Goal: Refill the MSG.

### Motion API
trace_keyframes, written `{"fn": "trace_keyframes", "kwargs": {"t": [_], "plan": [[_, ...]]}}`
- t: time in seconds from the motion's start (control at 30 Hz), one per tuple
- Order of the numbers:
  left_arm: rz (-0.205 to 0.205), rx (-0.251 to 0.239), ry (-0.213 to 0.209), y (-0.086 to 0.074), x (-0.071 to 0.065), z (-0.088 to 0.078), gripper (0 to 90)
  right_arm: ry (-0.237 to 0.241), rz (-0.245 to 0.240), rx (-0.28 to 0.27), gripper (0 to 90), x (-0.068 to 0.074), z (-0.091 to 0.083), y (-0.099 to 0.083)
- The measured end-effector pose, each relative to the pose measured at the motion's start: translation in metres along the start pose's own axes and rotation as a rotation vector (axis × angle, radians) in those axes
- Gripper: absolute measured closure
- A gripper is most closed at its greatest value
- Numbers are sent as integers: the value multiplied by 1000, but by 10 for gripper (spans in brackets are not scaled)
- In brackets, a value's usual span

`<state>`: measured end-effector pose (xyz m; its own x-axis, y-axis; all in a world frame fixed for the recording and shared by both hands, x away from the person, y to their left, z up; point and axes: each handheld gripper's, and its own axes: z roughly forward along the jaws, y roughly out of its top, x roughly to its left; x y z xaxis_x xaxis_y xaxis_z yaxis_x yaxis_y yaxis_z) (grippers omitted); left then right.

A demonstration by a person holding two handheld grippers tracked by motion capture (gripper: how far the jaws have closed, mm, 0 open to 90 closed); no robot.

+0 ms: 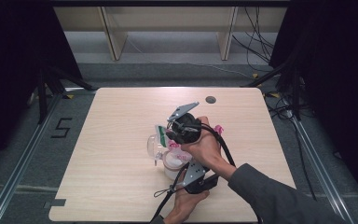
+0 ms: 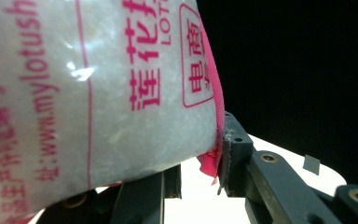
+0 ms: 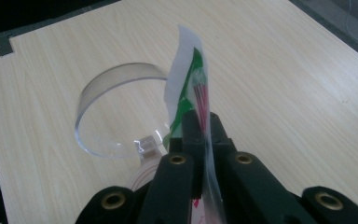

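A plastic bag (image 1: 175, 151) of white grains with pink print is held above the middle of the wooden table (image 1: 116, 140), just right of centre in the high view, between two hand-held grippers. The right gripper (image 1: 175, 130), seen higher in that frame under a crossed forearm, is clenched on the bag's flat top edge; in the right gripper view the thin green, red and white strip (image 3: 193, 88) is pinched between the closed jaws and stands upright at the frame's centre. The left gripper (image 1: 186, 179), lower in the high view, is clamped on the bag's lower part; in the left gripper view the full bag (image 2: 98, 93) covers the left half of the frame and its pink seam is pressed against the right jaw. A clear plastic container (image 3: 116, 112) with a round rim lies on the table just beside the bag, at the left of the right gripper view.
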<state>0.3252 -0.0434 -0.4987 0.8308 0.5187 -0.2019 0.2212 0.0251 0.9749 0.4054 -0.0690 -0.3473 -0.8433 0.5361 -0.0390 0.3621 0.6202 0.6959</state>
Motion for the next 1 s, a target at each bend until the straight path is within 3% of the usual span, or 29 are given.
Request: {"fn": "trace_keyframes", "kwargs": {"t": [0.03,0.37,0.43,0.67,0.87,0.93,1.0], "plan": [[2,2,1,0,0,0,733,-13,-18,-11,900,0,2,-1],[-9,-10,-7,0,0,0,733,-3,-8,8,900,0,2,0],[-8,-7,-1,-1,1,0,733,2,16,5,900,1,2,0],[-20,-13,-5,0,1,0,733,-8,-15,0,900,1,3,0],[-14,-18,-8,1,0,0,733,-2,13,6,900,2,1,2],[-17,-21,-11,1,0,0,733,-8,-14,2,900,1,2,1],[-21,-26,-12,1,1,0,734,-4,-1,12,900,2,2,2]]}}
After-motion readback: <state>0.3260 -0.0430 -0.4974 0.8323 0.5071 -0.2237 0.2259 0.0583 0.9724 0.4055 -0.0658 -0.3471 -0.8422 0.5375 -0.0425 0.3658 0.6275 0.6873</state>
